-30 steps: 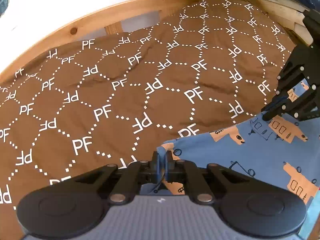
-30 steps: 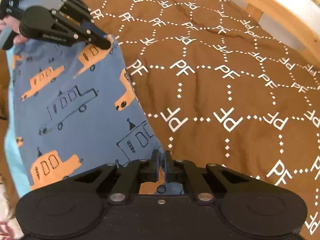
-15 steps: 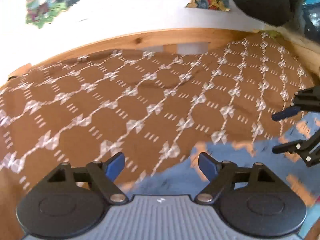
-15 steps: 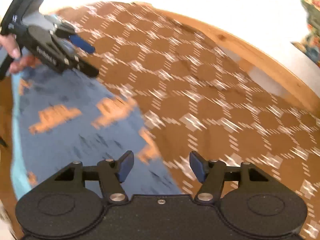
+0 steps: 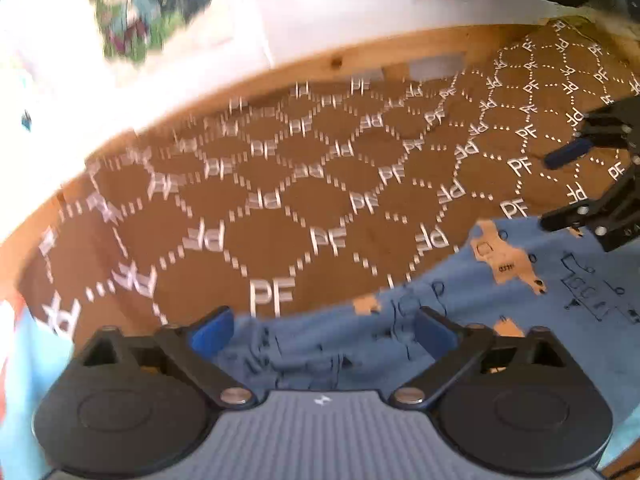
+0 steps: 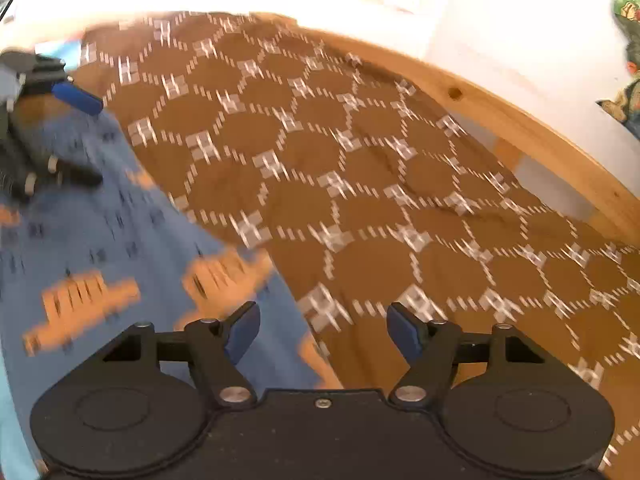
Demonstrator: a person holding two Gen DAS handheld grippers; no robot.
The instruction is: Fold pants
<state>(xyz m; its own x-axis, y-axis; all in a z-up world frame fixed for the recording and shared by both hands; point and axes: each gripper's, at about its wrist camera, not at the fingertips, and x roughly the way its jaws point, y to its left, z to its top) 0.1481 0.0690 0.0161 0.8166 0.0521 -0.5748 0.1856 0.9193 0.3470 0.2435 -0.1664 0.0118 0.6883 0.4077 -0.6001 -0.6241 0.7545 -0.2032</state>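
Lying flat on the brown PF-patterned bedspread (image 5: 320, 184), the blue truck-print pants (image 5: 540, 320) fill each view's lower part. Left gripper (image 5: 324, 330) and right gripper (image 6: 323, 332) have just been opening, fingers spread, gripping nothing.

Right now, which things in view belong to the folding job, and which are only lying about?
Belong to the job:
- blue pants with orange vehicle print, lying flat
- left gripper, jaws just opened, nothing between them
- right gripper, jaws just opened, nothing held

Just there:
- brown bedspread printed PF
- wooden bed frame
- pictures on the wall
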